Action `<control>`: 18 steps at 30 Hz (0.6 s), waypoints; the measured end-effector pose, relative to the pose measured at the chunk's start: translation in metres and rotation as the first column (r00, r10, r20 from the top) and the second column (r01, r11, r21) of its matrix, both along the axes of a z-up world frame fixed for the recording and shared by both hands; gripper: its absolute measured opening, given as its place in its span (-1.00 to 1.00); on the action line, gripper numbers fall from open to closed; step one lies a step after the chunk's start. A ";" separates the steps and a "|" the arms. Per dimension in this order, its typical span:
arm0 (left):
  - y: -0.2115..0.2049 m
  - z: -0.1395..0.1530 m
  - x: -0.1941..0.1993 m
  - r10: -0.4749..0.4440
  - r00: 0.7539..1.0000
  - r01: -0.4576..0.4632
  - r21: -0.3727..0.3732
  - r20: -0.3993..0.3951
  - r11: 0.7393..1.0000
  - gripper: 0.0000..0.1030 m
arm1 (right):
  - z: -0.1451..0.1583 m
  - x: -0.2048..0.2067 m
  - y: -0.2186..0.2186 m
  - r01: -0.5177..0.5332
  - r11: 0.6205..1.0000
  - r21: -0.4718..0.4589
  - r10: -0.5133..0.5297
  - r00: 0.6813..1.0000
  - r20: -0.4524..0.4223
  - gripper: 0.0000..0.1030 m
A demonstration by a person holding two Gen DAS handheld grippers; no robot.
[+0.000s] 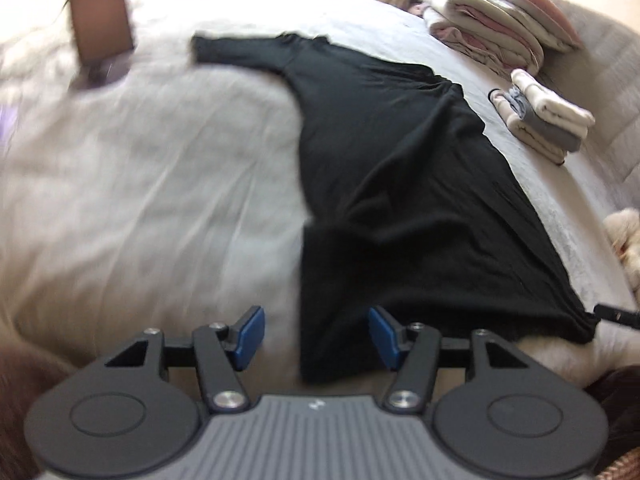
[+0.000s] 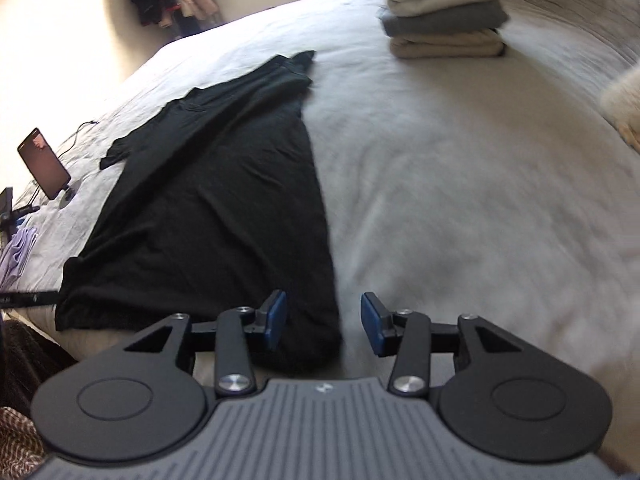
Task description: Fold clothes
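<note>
- Left wrist view shows a soft black shirt (image 1: 400,200) lying flat on a pale, wrinkly bed cover (image 1: 140,200). One long sleeve sticks out to the side.
- The left gripper (image 1: 316,334) is wide open and holds nothing. Its blue pads (image 1: 252,334) sit over the shirt's near corner.
- In the right wrist view, the right gripper (image 2: 323,322) is wide open too, holding nothing, over the shirt's other near corner.
- A neat stack of folded clothes (image 2: 444,28) sits far up the bed.
- A dark phone (image 2: 43,163) stands propped at the bed's edge, well away from the shirt.
</note>
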State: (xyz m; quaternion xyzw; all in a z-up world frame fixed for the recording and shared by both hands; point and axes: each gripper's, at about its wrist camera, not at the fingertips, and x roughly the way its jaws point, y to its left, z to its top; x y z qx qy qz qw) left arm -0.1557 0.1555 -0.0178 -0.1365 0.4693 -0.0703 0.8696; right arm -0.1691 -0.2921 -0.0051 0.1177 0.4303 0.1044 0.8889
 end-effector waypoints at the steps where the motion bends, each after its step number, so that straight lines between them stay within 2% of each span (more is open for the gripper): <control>1: 0.004 -0.003 -0.003 0.009 1.000 -0.009 -0.032 0.002 0.999 0.10 | -0.001 -0.005 -0.003 0.010 1.000 0.011 -0.010 1.000 -0.005 -0.12; 5: 0.015 -0.010 -0.007 0.038 0.999 -0.037 -0.126 0.006 0.991 0.05 | -0.007 -0.018 -0.006 0.028 0.998 0.052 -0.027 1.000 -0.014 -0.12; 10: 0.010 -0.019 -0.008 0.016 1.000 -0.016 -0.181 -0.002 0.983 -0.09 | -0.018 -0.018 -0.002 0.027 0.995 0.094 -0.025 0.999 -0.022 -0.11; 13: 0.001 -0.019 -0.010 -0.002 1.000 0.003 -0.112 0.017 0.994 -0.26 | -0.025 -0.015 0.003 0.029 0.993 0.115 -0.029 1.000 -0.007 -0.08; 14: -0.003 -0.017 -0.011 -0.013 1.000 0.015 -0.082 0.022 0.996 -0.40 | -0.026 -0.014 0.004 0.026 0.992 0.122 -0.026 1.000 0.001 -0.10; 15: -0.005 -0.016 -0.012 -0.025 0.999 0.026 -0.057 0.024 0.998 -0.67 | -0.026 -0.014 0.006 0.021 0.991 0.129 -0.022 1.000 0.008 -0.27; 16: -0.006 -0.015 -0.013 -0.035 0.999 0.036 -0.048 0.022 0.998 -0.83 | -0.026 -0.013 0.008 0.012 0.991 0.136 -0.014 1.000 0.015 -0.47; 17: -0.005 -0.015 -0.013 -0.041 0.999 0.042 -0.064 0.016 0.997 -0.90 | -0.025 -0.013 0.009 0.011 0.990 0.140 -0.015 1.000 0.023 -0.90; 18: -0.004 -0.013 -0.013 -0.038 0.999 0.039 -0.083 0.014 0.996 -0.91 | -0.022 -0.014 0.009 0.015 0.989 0.144 -0.019 0.999 0.030 -0.88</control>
